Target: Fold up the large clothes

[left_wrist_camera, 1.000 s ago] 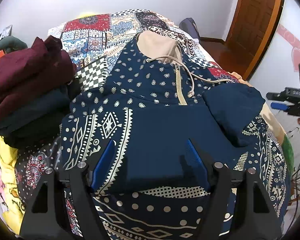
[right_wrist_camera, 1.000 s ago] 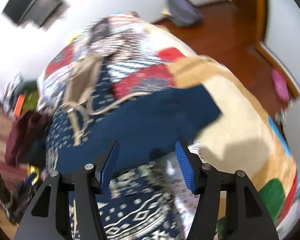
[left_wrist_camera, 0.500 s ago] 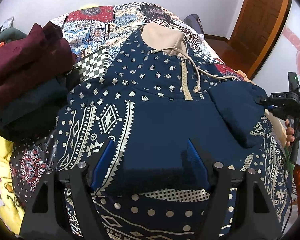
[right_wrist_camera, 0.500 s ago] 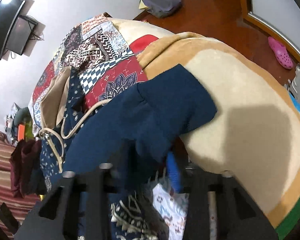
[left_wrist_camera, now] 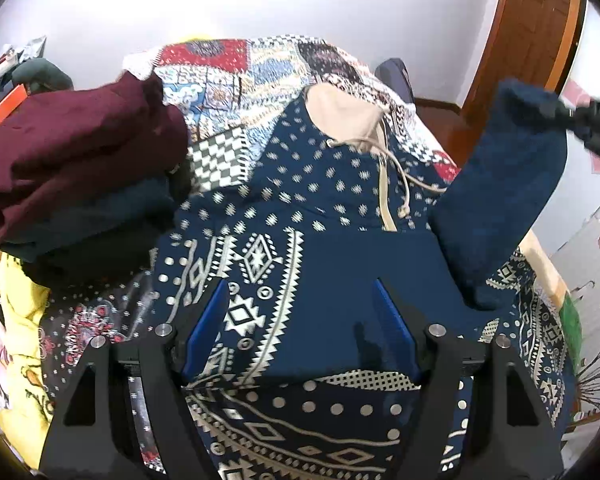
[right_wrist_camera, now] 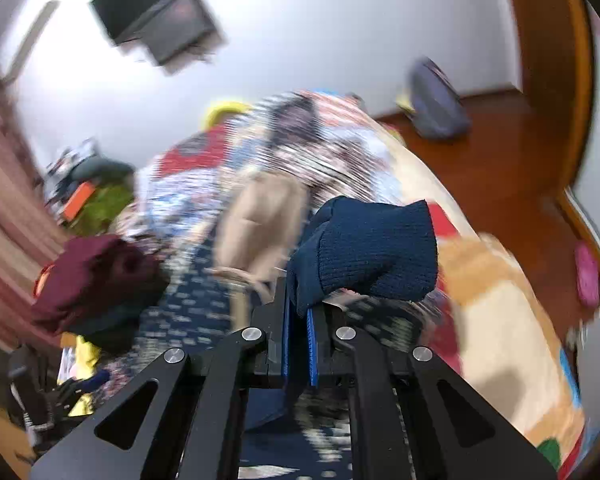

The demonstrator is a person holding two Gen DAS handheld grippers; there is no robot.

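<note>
Right gripper [right_wrist_camera: 300, 344] clamping sleeve cuff [right_wrist_camera: 374, 254], apparently raised

we see even, bright indoor light on the pale wall [left_wrist_camera: 340, 8] beyond the left tool [left_wrist_camera: 302, 328], whose view is mostly sharp. the right tool [right_wrist_camera: 300, 344] stays crisp while everything behind it smears with motion blur. both views bulge, with dark corners.

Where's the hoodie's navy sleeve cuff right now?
The sleeve cuff is clamped in the right hand-held gripper; in the left wrist view it hangs raised at right, beside the drawstring, above the hoodie.
</note>
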